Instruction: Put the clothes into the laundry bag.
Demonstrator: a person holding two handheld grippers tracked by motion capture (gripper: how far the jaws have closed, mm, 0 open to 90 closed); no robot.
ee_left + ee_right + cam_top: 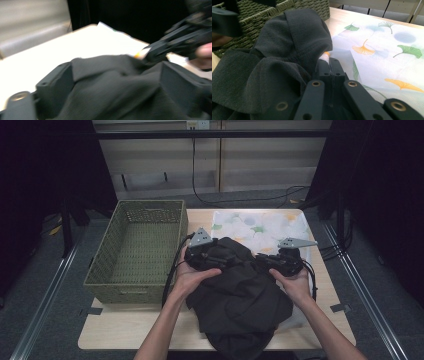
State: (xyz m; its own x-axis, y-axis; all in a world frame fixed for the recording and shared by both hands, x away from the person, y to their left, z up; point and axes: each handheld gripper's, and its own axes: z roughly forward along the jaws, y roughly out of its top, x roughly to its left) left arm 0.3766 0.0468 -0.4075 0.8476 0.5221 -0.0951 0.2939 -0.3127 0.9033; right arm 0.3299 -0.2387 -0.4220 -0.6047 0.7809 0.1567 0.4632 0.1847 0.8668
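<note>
High view, from near to far: the dark grey soft woven garment (237, 290) lies crumpled at 6 o'clock of the pale wooden worktop (125, 327). The right gripper (270, 259) has its fingers clenched on a fold; the left gripper (220, 259) fingers stand released around cloth. Better regrip an edge and pull flat. At 10 o'clock stands the olive rectangular wicker basket (107, 279).

High cam overhead; tool cams close, sharing dark cloth (240, 290).
</note>
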